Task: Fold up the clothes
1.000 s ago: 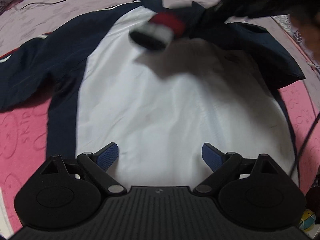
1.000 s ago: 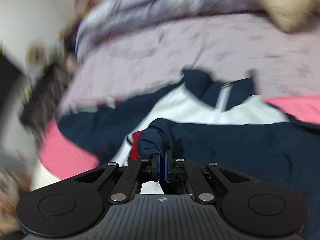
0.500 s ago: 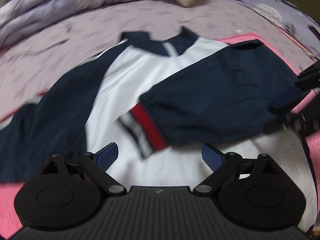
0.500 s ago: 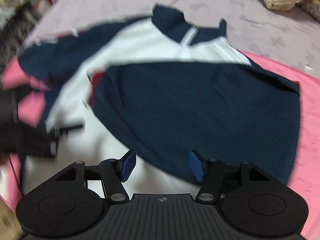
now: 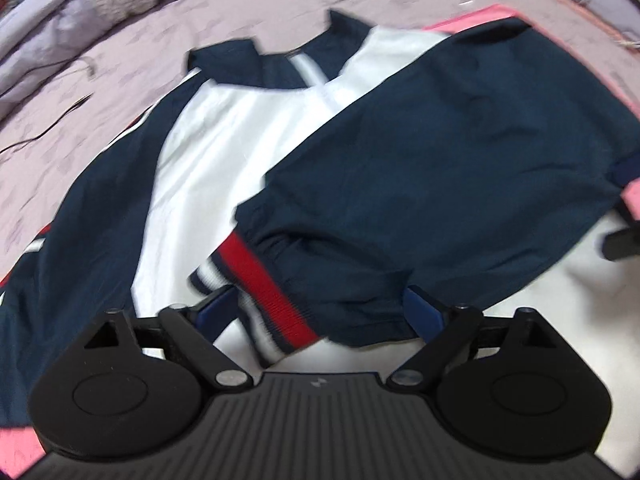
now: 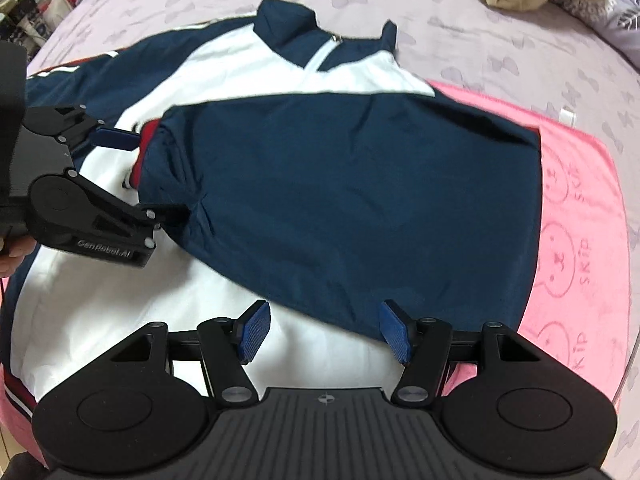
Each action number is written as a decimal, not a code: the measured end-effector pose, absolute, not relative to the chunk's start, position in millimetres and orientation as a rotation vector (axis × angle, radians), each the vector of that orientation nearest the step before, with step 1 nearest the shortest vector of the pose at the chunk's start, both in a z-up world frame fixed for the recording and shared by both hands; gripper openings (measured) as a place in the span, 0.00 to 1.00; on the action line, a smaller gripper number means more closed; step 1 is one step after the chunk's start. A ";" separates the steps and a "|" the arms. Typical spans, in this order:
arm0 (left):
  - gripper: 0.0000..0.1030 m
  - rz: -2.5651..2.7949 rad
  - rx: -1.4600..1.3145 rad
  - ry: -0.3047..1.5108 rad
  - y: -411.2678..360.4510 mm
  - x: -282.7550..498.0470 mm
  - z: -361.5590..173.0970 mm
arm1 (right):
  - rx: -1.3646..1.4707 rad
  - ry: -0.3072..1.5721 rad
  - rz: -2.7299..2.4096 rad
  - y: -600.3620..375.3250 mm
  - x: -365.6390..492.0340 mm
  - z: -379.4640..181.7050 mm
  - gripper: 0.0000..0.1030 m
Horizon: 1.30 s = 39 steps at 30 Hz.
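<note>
Blue and white jacket (image 6: 100,300) spread flat, front up, on a pink blanket (image 6: 580,240) over the purple bed sheet (image 6: 480,40). Flat on purpose, most likely: easier to fold neatly with no lumps underneath. Collar (image 6: 288,20) at the far end, bottom edge close to the cameras.

One blue sleeve (image 6: 360,184) laid across the white chest, with its red and white cuff (image 5: 260,280) resting near the middle. Tucked in like that to make the jacket thinner from side to side. Other sleeve (image 5: 100,200) out flat on the left side, not folded in yet.

Left gripper (image 5: 320,306) wide apart, holding nothing. Right at the cuff, one finger on each side of it — maybe touching the cloth, hard to tell. Looks ready to pat the cuff straight, or to go and get the other sleeve.

Right gripper (image 6: 324,332) wide apart too, and empty. Low by the near edge of the folded sleeve, with the blue cloth just ahead of its fingers.

Only partly done, by the look of it — one sleeve in, one to go, then the body to fold up. Smooth, shiny-looking cloth, so likely to slide back out if bumped.
</note>
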<state>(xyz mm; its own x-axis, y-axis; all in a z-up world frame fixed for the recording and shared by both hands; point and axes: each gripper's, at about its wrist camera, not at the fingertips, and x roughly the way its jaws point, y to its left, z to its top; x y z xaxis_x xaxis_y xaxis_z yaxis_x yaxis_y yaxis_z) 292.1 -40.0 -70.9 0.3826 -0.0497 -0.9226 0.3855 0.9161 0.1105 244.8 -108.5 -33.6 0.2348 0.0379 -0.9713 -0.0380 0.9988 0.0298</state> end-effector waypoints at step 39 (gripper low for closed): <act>0.70 -0.467 0.075 0.936 -108.9 294.5 -37.7 | 0.381 1.200 -0.160 -264.0 301.2 -70.4 0.24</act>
<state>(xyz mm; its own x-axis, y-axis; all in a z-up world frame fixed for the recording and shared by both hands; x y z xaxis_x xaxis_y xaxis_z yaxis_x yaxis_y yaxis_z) 294.5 -108.9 -37.7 0.5016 -0.3539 -0.7894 0.4178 0.8981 -0.1372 301.2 -264.0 -70.4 0.3607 0.0787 -0.9294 0.3198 0.9256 0.2025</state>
